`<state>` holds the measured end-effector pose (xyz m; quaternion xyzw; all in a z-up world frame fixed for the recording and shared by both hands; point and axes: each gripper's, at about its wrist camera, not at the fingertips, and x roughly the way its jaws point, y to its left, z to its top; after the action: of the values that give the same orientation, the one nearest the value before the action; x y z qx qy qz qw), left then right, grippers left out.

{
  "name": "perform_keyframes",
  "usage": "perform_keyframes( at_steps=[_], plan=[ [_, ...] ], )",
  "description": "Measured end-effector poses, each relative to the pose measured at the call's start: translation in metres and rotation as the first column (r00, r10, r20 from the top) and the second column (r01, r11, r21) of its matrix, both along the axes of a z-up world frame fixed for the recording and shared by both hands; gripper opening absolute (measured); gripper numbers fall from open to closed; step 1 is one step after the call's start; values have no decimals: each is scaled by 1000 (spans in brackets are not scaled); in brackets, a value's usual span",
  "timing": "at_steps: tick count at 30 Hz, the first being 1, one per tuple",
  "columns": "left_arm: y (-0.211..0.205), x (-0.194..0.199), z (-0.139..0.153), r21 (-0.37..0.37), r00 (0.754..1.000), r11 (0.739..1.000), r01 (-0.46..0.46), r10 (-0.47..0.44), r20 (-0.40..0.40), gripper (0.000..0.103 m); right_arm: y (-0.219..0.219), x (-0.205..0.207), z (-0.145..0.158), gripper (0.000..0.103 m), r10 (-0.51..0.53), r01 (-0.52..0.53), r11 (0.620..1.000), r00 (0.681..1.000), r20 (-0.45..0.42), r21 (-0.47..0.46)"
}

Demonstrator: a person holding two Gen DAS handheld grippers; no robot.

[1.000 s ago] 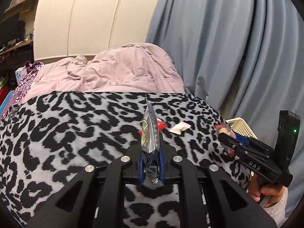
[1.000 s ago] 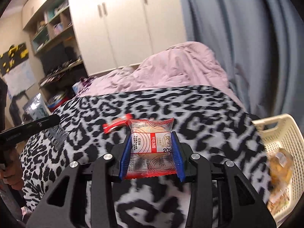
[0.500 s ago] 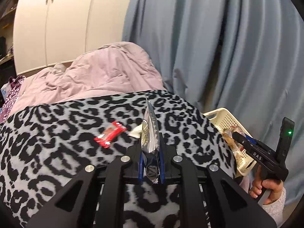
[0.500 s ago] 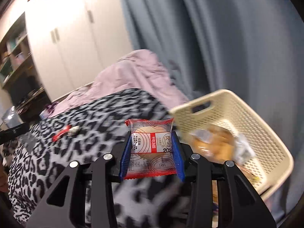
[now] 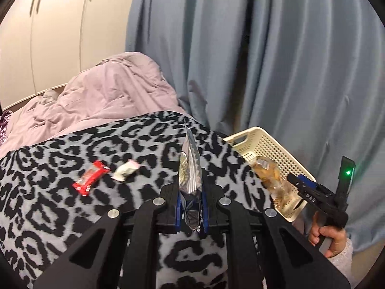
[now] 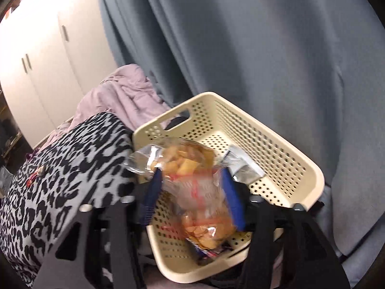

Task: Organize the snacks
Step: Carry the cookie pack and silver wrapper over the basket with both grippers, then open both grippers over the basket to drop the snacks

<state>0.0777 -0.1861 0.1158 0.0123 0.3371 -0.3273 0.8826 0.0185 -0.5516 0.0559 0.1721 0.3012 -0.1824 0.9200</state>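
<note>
My left gripper point(image 5: 191, 187) is shut on a silver foil snack packet point(image 5: 190, 168), held edge-on above the leopard-print blanket point(image 5: 60, 204). A red snack packet point(image 5: 90, 177) and a small white one point(image 5: 125, 172) lie on the blanket to its left. My right gripper point(image 6: 192, 187) hangs over the cream perforated basket point(image 6: 276, 154); a clear red-printed snack packet point(image 6: 195, 187) shows blurred between its blue fingers, over a bag of orange crackers point(image 6: 182, 156). From the left wrist view the right gripper point(image 5: 294, 180) is at the basket point(image 5: 272, 149).
A blue-grey curtain point(image 5: 264, 60) hangs behind the basket. A rumpled pink duvet point(image 5: 96, 96) lies beyond the blanket, with white wardrobe doors point(image 5: 48, 36) behind it. Several snack bags fill the basket's near end point(image 6: 209, 236).
Both grippers swung right toward the basket. My right gripper moved from over the blanket to directly over the basket, and its blue fingers now stand wider around the packet.
</note>
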Motion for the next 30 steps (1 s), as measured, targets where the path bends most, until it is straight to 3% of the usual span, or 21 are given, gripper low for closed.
perform_keyframes(
  at_steps=[7, 14, 20, 30],
  plan=[
    [-39, -8, -1, 6, 997, 997, 82, -82, -8, 11, -13, -13, -9, 59, -34, 34, 999, 999, 0, 4],
    [-89, -19, -6, 18, 981, 982, 190, -190, -25, 11, -8, -22, -7, 59, -45, 46, 997, 999, 4, -62],
    [-138, -28, -13, 17, 954, 955, 296, -295, -57, 11, -2, -33, -9, 59, -39, 38, 993, 999, -4, -112],
    [-211, -30, -31, 15, 902, 908, 419, -415, -122, 12, -14, -50, -16, 59, -75, 75, 995, 997, 0, -71]
  ],
)
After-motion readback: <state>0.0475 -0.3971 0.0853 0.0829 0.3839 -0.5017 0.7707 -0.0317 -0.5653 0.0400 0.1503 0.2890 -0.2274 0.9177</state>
